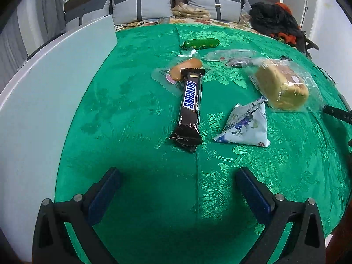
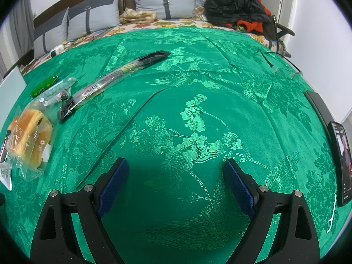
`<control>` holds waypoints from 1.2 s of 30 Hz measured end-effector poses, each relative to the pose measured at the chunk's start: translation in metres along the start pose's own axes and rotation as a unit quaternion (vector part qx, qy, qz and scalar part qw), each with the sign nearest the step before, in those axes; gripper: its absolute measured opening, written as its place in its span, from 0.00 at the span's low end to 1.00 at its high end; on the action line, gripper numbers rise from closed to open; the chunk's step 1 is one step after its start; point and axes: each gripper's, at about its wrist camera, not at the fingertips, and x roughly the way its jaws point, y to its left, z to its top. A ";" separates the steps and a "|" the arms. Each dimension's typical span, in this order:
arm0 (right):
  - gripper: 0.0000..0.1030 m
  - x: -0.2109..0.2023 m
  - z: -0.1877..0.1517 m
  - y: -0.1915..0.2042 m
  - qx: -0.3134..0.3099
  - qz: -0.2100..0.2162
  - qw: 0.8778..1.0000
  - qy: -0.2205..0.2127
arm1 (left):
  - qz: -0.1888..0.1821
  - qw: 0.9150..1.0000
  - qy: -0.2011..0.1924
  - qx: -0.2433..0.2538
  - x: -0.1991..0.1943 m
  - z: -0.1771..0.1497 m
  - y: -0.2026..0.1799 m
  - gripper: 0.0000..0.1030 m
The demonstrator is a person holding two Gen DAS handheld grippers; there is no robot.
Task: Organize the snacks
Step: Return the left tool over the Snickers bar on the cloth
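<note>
A Snickers bar (image 1: 190,104) lies lengthwise on the green cloth, straight ahead of my left gripper (image 1: 177,172), which is open and holds nothing. Its far end overlaps a small wrapped bun (image 1: 176,71). To the right sit a pale triangular packet (image 1: 245,124) and a large wrapped bread (image 1: 280,87). Farther back lie a green packet (image 1: 201,43) and a clear wrapped snack (image 1: 231,55). My right gripper (image 2: 176,162) is open over bare cloth. The wrapped bread (image 2: 30,140), a long dark snack stick (image 2: 112,79) and the green packet (image 2: 44,85) lie to its left.
A white board (image 1: 50,83) stands along the left edge of the table. A phone (image 2: 342,160), a dark flat item (image 2: 319,107), glasses (image 2: 283,66) and a floss pick (image 2: 332,215) lie at the right edge. Cushions (image 2: 165,2) and dark clothes (image 2: 235,6) are behind.
</note>
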 end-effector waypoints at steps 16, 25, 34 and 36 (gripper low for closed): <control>0.89 0.000 0.000 0.000 0.001 0.001 1.000 0.000 | -0.001 1.000 -0.004 0.001 -0.002 -0.002 0.002 1.00; 0.89 0.000 0.000 0.000 0.001 0.001 1.000 0.000 | -0.001 1.000 -0.004 0.001 -0.001 -0.002 0.002 1.00; 0.89 0.001 0.000 -0.001 0.001 0.001 1.000 0.000 | -0.001 1.000 -0.004 0.001 -0.002 -0.002 0.002 1.00; 0.89 0.001 0.000 -0.001 0.001 0.001 1.000 0.000 | -0.001 1.000 -0.004 0.001 -0.001 -0.002 0.002 1.00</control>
